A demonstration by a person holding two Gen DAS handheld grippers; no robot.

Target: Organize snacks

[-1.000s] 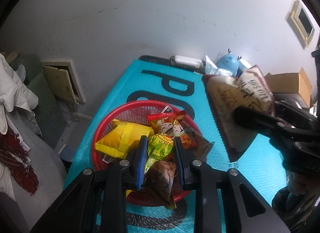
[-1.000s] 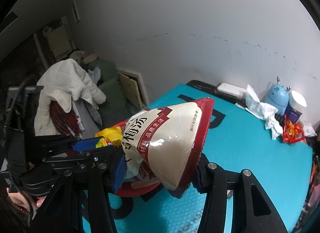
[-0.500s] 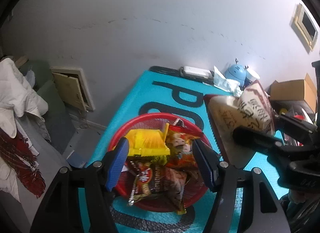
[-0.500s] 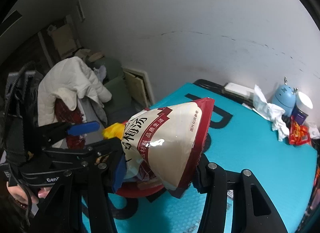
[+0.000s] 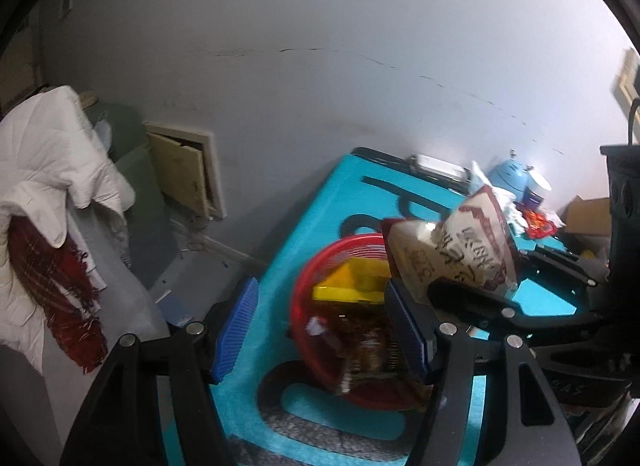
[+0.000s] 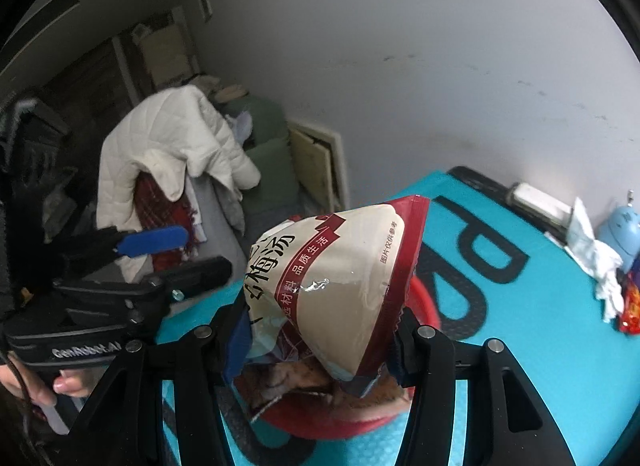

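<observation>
Right gripper [image 6: 320, 340] clamps the cream pouch [image 6: 336, 282] over the red basket [image 5: 340, 306]; left gripper [image 5: 320, 330] stands open, empty. Next, probably: lower and release.

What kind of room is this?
Probably a lived-in home room, not a lab: a white quilted jacket draped over furniture, a cluttered turquoise table and a red snack basket.
</observation>
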